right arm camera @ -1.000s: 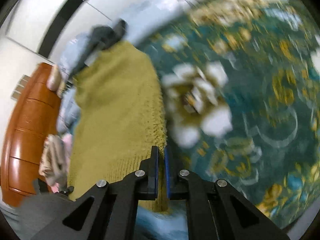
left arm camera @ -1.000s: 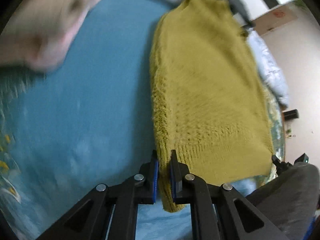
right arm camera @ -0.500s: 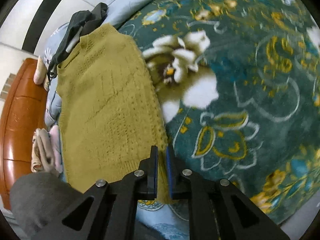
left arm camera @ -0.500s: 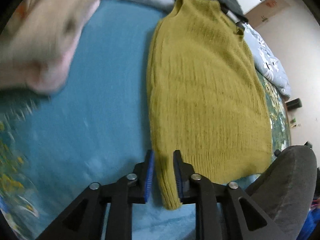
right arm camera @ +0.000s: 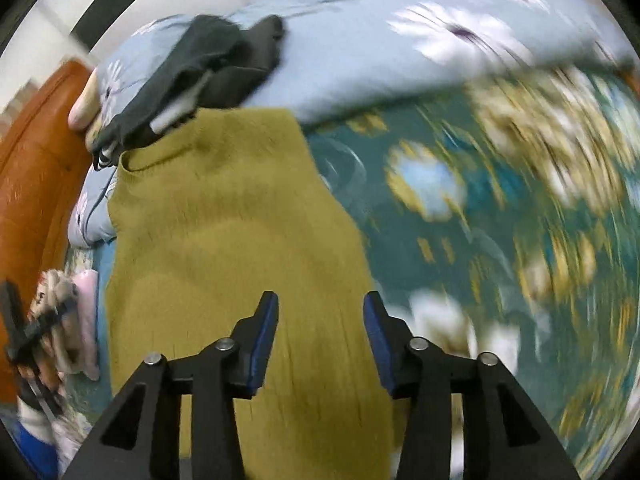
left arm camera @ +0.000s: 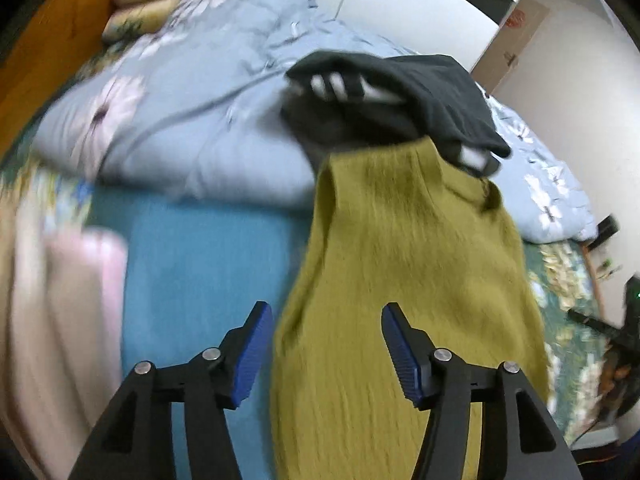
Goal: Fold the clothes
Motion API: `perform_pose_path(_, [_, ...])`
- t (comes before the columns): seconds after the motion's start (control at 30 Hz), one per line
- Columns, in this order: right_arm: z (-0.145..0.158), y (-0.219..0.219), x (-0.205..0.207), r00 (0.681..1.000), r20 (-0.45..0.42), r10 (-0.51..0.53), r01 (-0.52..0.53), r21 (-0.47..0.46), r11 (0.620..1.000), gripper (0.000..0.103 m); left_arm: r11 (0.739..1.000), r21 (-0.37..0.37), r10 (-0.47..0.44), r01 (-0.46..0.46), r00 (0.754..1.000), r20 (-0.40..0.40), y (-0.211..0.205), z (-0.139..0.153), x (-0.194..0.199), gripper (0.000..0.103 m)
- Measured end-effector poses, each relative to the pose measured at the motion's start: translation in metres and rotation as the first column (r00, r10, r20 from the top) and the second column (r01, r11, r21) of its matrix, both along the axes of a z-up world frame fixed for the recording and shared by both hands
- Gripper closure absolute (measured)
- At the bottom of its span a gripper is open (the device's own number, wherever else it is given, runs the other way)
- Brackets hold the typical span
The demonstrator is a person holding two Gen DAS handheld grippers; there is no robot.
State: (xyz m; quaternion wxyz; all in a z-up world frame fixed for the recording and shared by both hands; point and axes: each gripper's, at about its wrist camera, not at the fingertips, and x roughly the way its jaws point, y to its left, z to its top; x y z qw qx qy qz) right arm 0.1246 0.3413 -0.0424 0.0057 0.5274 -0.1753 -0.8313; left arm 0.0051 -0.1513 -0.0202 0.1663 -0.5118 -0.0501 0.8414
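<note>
A mustard-yellow knit sweater lies flat on the bed, neck end far from me; it also shows in the right wrist view. My left gripper is open and empty above the sweater's left edge. My right gripper is open and empty above the sweater's right edge. A dark grey garment lies at the sweater's neck, seen too in the right wrist view.
A pale blue flowered duvet is bunched along the far side. Folded pink and beige clothes lie left of the sweater. The bed has a teal flowered cover and a wooden headboard.
Both grippers have let go of the sweater's bottom corners and opened wide. Both have moved forward over the sweater toward its neck end.
</note>
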Motion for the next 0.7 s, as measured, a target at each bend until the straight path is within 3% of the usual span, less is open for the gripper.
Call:
perform_pose_path(0.13, [0.01, -0.011, -0.066, 0.994, -0.034, 0.102, -0.099, 0.064, 0.993, 0.052, 0.985, -0.143, -0.098, 0.099, 0.995, 0.009, 0.037, -0.011, -0.051, 0.037])
perform_pose_path(0.23, [0.009, -0.02, -0.11, 0.986, -0.039, 0.162, -0.157, 0.109, 0.982, 0.052, 0.971, -0.206, -0.128, 0.122, 0.992, -0.014, 0.055, -0.021, -0.075, 0.037])
perform_pose_path(0.4, [-0.005, -0.034, -0.16, 0.965, -0.012, 0.261, -0.253, 0.201, 0.946, 0.052, 0.964, -0.226, -0.152, 0.141, 0.988, -0.029, 0.066, -0.03, -0.11, 0.037])
perform_pose_path(0.5, [-0.016, -0.04, -0.181, 0.953, 0.015, 0.304, -0.299, 0.23, 0.926, 0.052, 0.946, -0.266, -0.188, 0.184, 0.982, 0.009, 0.075, -0.039, -0.126, 0.037])
perform_pose_path(0.7, [-0.037, -0.05, -0.204, 0.941, 0.053, 0.335, -0.338, 0.227, 0.913, 0.052, 0.953, -0.225, -0.196, 0.203, 0.979, 0.054, 0.078, -0.051, -0.148, 0.038])
